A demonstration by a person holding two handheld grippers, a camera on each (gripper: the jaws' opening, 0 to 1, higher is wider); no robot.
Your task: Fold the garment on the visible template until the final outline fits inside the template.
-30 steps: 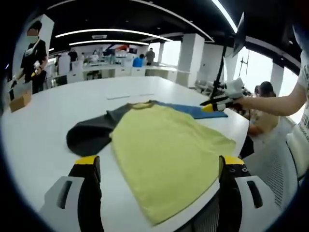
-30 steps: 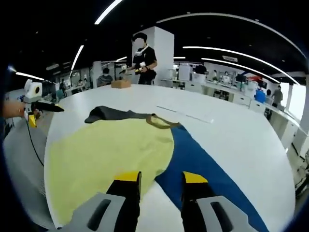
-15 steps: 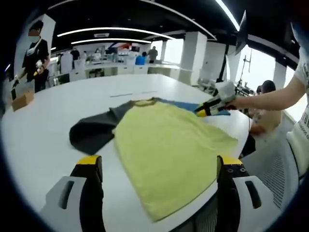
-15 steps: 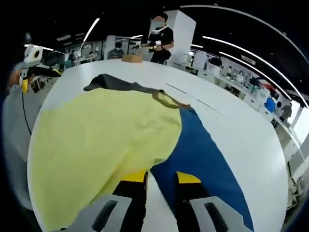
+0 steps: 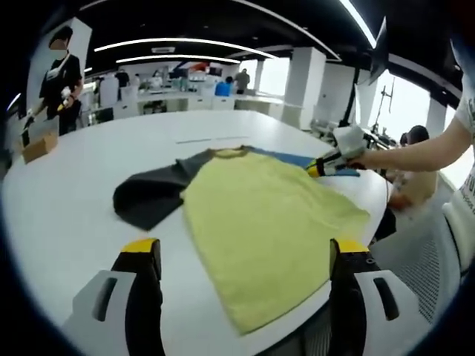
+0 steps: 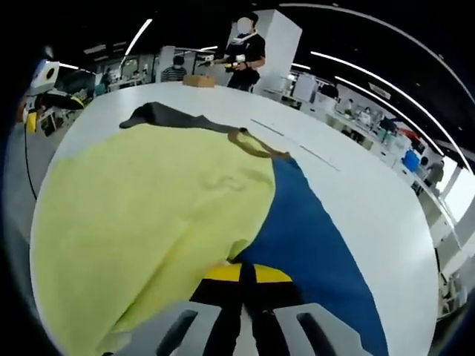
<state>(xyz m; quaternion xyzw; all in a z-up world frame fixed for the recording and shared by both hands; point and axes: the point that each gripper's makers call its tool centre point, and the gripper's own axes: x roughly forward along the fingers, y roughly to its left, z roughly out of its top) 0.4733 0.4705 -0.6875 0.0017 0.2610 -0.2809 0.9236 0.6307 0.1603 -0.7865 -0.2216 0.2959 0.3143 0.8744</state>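
A yellow shirt [image 5: 267, 219] with dark grey sleeves [image 5: 148, 199] lies flat on the white table, partly covering a blue template [image 5: 297, 159]. In the right gripper view the shirt [image 6: 141, 215] spreads to the left and the template [image 6: 312, 245] to the right. My right gripper [image 6: 241, 273] is shut on the shirt's near edge where yellow meets blue. It also appears in the left gripper view, as the right gripper [image 5: 324, 167] held by a hand at the shirt's far side. My left gripper [image 5: 243, 251] hangs open above the shirt's near hem, holding nothing.
A person in black [image 5: 61, 74] stands beyond the table by a cardboard box [image 5: 33, 147]. Another person [image 5: 415, 141] sits at the right. The table edge [image 5: 375, 194] runs close to the shirt. Thin tape lines [image 5: 208, 139] mark the table behind the collar.
The right gripper's jaws, apart a second ago, have come together on the shirt's edge after moving down and forward. The left gripper stays open; its view shifted slightly.
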